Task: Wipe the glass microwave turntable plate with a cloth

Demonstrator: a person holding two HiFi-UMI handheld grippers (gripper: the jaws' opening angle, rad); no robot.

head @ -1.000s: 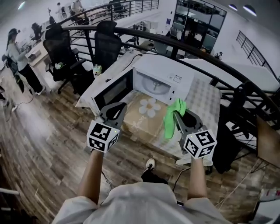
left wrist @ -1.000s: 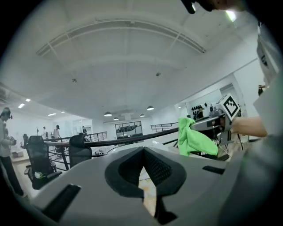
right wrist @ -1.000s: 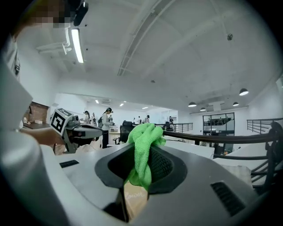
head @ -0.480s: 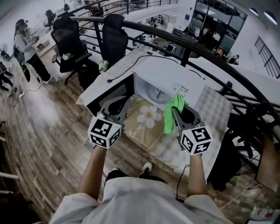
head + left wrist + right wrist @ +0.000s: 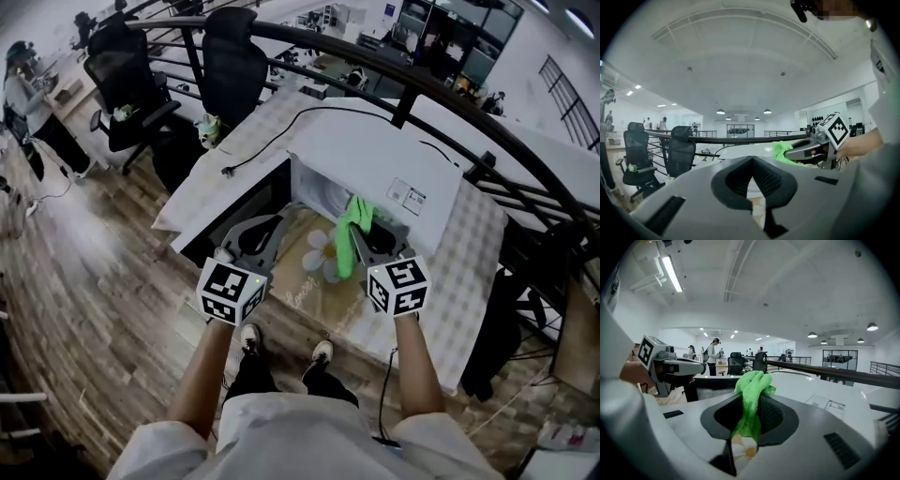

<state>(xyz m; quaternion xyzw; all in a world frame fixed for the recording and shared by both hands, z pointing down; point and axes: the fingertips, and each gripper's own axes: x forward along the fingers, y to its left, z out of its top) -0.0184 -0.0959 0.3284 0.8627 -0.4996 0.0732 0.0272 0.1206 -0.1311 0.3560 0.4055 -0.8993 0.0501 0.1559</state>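
1. A person stands at a table facing a white microwave, a gripper in each hand. The microwave's door hangs open toward the left of the head view.
2. The right gripper is clamped on a green cloth. In the right gripper view the cloth bunches above the closed jaws and trails down between them.
3. The left gripper is empty. The left gripper view shows its jaws pressed together with nothing between them.
4. The glass plate lies inside the microwave's cavity, a pale disc just above both grippers in the head view.
5. The cloth hangs in front of the cavity mouth, to the right of the plate. Whether it touches the glass cannot be made out.
6. Below the microwave, a tan mat printed with a daisy lies on the table, under and between the two grippers.
7. Black chairs stand at upper left, beyond a dark railing.
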